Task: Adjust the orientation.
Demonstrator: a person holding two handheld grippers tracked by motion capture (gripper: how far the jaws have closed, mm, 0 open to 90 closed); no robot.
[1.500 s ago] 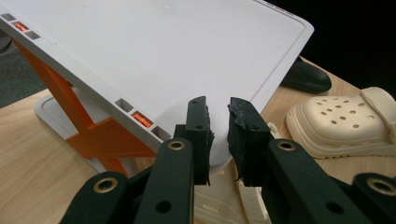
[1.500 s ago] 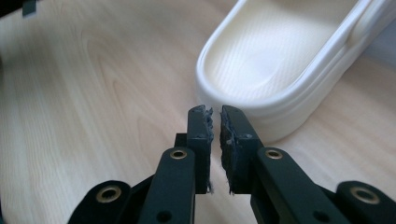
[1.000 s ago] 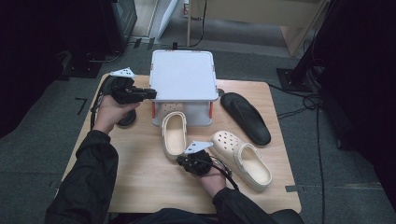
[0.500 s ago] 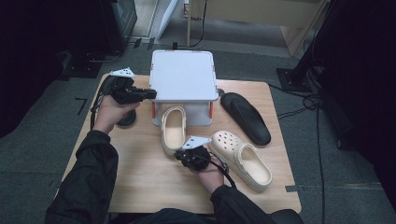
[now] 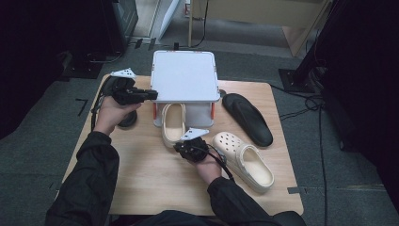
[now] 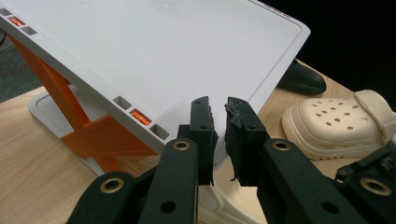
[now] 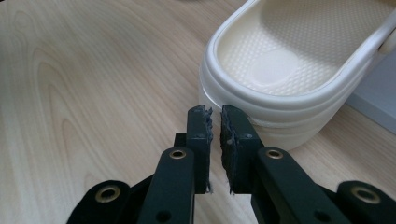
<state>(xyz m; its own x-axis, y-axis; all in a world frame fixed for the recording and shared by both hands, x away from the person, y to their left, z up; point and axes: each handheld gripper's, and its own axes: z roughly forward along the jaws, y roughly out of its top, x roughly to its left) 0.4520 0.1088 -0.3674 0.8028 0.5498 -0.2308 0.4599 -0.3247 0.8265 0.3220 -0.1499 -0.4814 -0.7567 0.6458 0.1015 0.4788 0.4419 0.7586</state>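
Beside rack, orange braces.

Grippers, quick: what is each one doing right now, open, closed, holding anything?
Left gripper: closed, holding nothing, by the white stand.
Right gripper: closed, holding nothing, at the clog heel.

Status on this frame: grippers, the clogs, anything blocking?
Left gripper shut, empty, at the white rack's left edge. Right gripper shut, empty, at heel of clog tucked under rack. Second clog beside right hand; nothing blocking.
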